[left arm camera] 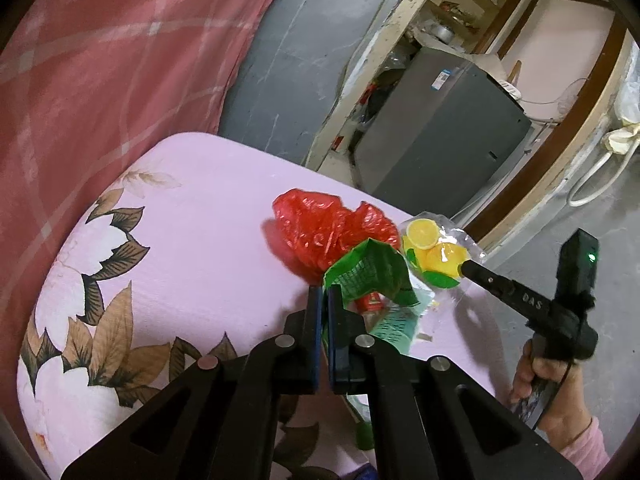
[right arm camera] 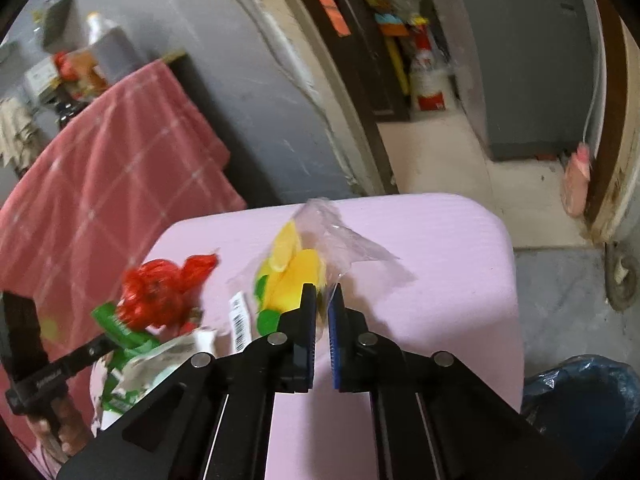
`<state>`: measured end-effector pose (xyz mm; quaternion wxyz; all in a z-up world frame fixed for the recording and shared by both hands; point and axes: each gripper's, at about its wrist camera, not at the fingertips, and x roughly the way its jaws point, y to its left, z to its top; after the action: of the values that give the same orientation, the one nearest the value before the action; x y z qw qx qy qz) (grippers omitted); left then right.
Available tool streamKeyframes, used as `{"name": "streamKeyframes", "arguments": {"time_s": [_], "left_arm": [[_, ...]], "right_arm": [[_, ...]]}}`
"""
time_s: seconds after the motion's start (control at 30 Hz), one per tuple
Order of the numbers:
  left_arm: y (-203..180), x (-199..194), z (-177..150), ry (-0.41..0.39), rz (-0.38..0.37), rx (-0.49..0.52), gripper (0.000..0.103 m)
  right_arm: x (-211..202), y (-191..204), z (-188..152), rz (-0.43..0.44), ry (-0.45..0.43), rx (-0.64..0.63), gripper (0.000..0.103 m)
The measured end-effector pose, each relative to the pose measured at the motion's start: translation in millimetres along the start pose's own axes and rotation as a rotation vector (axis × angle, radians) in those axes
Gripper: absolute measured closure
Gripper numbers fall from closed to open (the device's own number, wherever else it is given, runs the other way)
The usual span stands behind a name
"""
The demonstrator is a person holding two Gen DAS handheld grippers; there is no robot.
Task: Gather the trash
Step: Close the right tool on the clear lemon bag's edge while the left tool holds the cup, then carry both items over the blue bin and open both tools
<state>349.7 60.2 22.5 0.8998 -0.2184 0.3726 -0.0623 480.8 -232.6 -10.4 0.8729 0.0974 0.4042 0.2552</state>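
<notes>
Beside the red bag (left arm camera: 328, 228), left tongs (left arm camera: 324, 292) clamp the green wrapper (left arm camera: 368, 268); right tongs (right arm camera: 322, 296) pinch the lemon packet (right arm camera: 296, 264), angled downward. Only the right view shows a blue-lined bin (right arm camera: 580, 392).

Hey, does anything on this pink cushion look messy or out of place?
Yes. Litter is heaped at one end of the pink cushion: a crumpled red plastic bag, a torn green wrapper and a clear lemon-print packet. The rest of the cushion is bare.

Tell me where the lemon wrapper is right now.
The lemon wrapper lies on the pink cushion, pinched by the right gripper, just right of the red bag and green wrapper.
</notes>
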Motion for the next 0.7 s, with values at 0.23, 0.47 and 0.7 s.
{"name": "streamKeyframes", "arguments": {"time_s": [0.23, 0.47, 0.7], "left_arm": [[-17.4, -18.9, -10.7, -0.084, 0.020, 0.055, 0.103], [-44.5, -35.6, -20.3, -0.181, 0.012, 0.106, 0.103], [-86.6, -38.9, -28.0, -0.255, -0.018, 0.156, 0.103]], "right_arm": [[-46.8, 47.2, -23.3, -0.107, -0.166, -0.188, 0.102], [-82.9, 68.0, -50.2, -0.222, -0.306, -0.284, 0.102], [-117.9, 64.1, -64.7, -0.263, -0.399, -0.267, 0.103]]}}
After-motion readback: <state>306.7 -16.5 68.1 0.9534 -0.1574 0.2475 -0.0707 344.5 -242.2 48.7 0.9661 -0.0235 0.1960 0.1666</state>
